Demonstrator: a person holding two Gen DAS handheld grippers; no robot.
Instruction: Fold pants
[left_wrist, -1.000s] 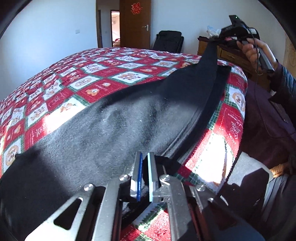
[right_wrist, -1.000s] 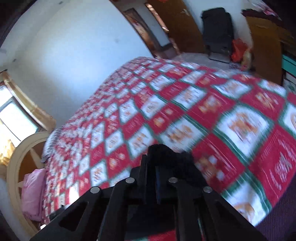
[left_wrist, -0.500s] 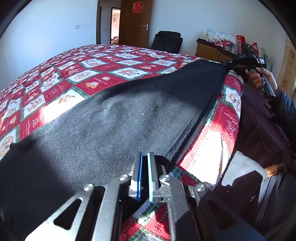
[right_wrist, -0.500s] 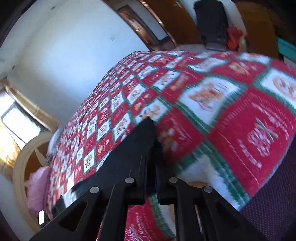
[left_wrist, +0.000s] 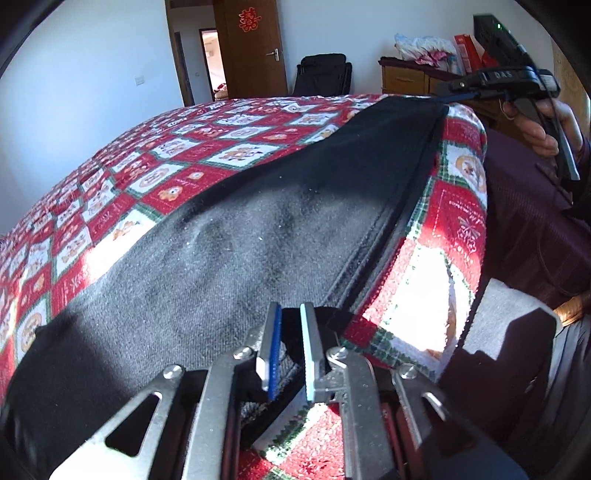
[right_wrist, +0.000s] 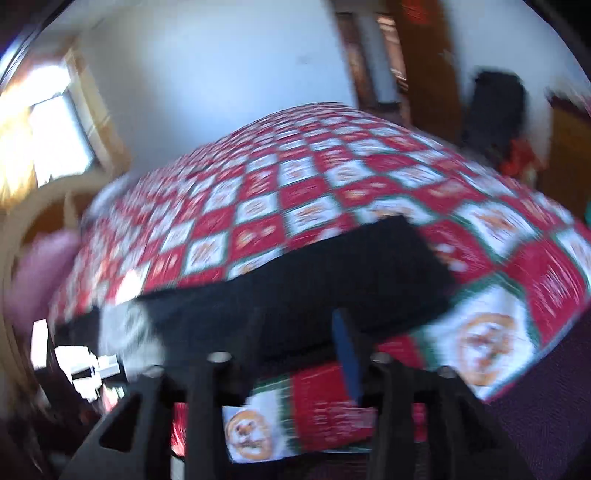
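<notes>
bed (left_wrist: 229, 155): quilted red check cover | pants (left_wrist: 236, 266): dark, spread flat along near edge, one end by each gripper | left gripper (left_wrist: 290, 352): fingers opening, waist fabric in the gap, contact unclear | right gripper (right_wrist: 306, 354): fingers opening, apart, pants leg end just beyond them | right view blurred
</notes>
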